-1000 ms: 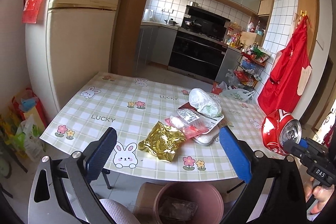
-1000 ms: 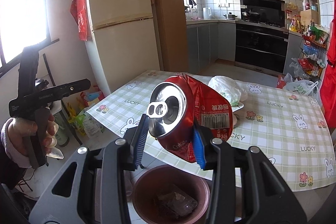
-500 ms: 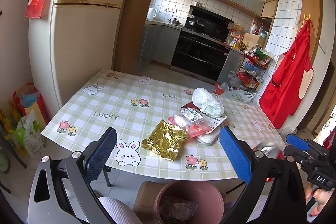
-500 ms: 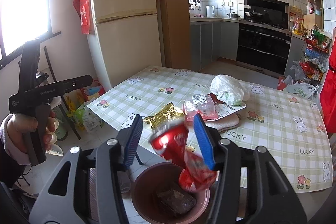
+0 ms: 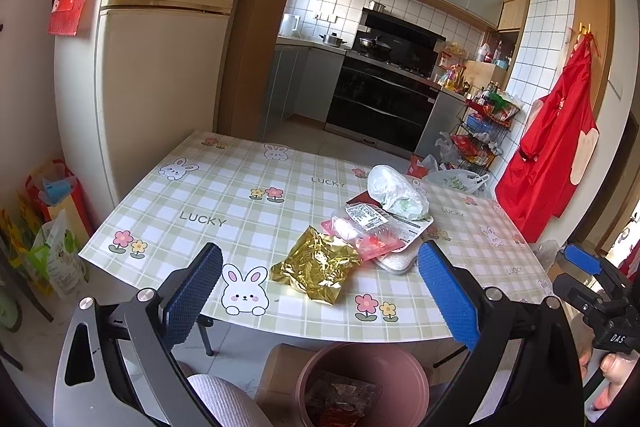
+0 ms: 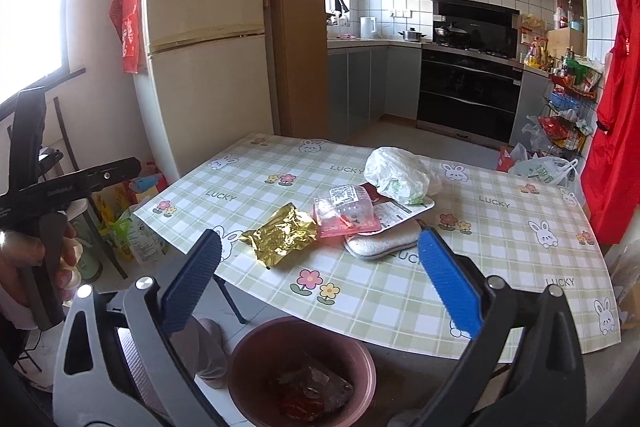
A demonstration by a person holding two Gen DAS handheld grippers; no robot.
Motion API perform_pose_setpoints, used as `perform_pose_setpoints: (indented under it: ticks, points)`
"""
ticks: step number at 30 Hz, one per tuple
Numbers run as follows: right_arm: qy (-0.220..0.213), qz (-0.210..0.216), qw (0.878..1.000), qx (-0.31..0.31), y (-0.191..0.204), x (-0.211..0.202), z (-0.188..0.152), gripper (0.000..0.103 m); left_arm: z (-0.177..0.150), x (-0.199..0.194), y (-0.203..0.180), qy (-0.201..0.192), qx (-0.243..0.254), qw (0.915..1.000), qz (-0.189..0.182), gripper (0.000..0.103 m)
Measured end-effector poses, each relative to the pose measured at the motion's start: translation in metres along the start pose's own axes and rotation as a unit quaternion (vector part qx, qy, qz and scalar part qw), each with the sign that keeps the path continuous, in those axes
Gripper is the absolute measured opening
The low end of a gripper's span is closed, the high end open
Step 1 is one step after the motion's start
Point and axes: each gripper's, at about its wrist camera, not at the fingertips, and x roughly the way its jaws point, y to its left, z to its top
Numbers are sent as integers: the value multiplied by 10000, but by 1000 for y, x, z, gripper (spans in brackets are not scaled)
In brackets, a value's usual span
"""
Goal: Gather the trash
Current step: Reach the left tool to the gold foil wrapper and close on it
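The table (image 6: 500,247) lies ahead of both tongs, the pink bin (image 6: 260,347) below them. The right gripper (image 6: 320,283), jaws just opened wide, holds nothing; the left gripper (image 5: 320,291) is spread too. The gold wrapper (image 6: 282,235), long axis crosswise, lies just ahead, slightly nearer the left one.

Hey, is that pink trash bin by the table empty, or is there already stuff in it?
Not empty. The bin holds dark crumpled wrappers and something red at the bottom, well below the rim.

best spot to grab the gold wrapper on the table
Pinch the crinkled, puffed near edge of the gold wrapper, coming from the table's front edge side. It lies flat, apart from the pink packet, so that raised edge gives the pads purchase.
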Motion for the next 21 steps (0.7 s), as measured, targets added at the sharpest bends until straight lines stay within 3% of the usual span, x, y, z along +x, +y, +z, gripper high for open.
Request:
perform_pose_setpoints:
  ticks: [7, 13, 21]
  points:
    - [96, -420, 9984, 354, -22, 13, -9, 97, -9, 18, 7, 206, 18, 9998, 17, 96]
    - [469, -740, 9949, 496, -39, 46, -22, 97, -27, 55, 13, 580, 159, 9982, 58, 96]
    - [882, -965, 9887, 731, -62, 93, -37, 97, -59, 133, -16, 1196, 1283, 9845, 20, 96]
